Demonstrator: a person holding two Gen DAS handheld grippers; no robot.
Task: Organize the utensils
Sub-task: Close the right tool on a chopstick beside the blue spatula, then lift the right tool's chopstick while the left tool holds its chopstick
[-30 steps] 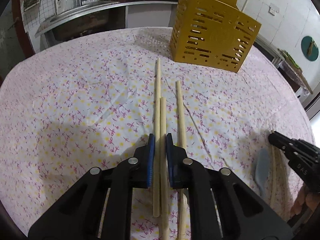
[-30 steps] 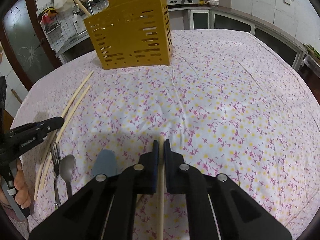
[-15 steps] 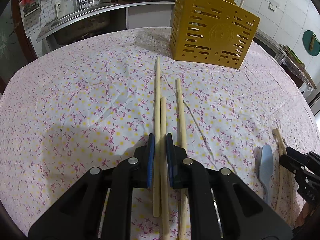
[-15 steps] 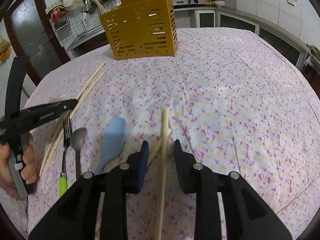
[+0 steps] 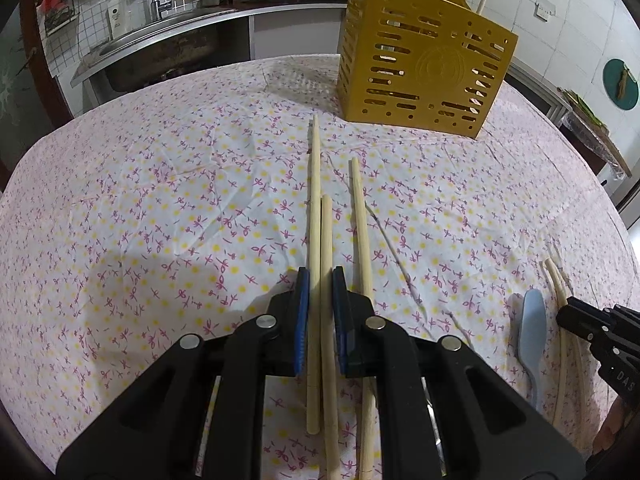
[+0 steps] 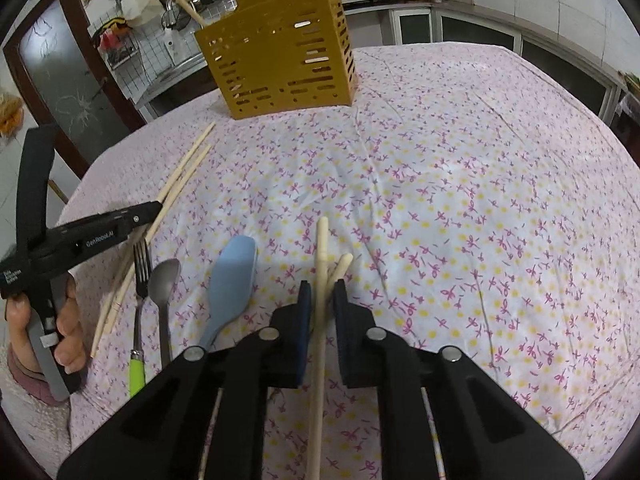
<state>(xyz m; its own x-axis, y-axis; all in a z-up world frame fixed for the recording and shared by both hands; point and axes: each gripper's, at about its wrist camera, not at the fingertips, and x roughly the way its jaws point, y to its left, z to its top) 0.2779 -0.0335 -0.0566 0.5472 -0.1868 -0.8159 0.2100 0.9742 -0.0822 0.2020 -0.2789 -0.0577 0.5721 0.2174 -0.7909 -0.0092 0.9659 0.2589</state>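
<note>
Fingers of the right gripper point(image 6: 320, 298) have just been closing around a pale chopstick point(image 6: 321, 272), after standing wider half a second ago; a regrasp, probably. Fingers of the left gripper point(image 5: 320, 292) pinch two chopsticks point(image 5: 320, 240). Both bundles sit on the counter point(image 6: 460, 200), well short of the yellow caddy point(image 6: 280, 52), their likely destination.
</note>
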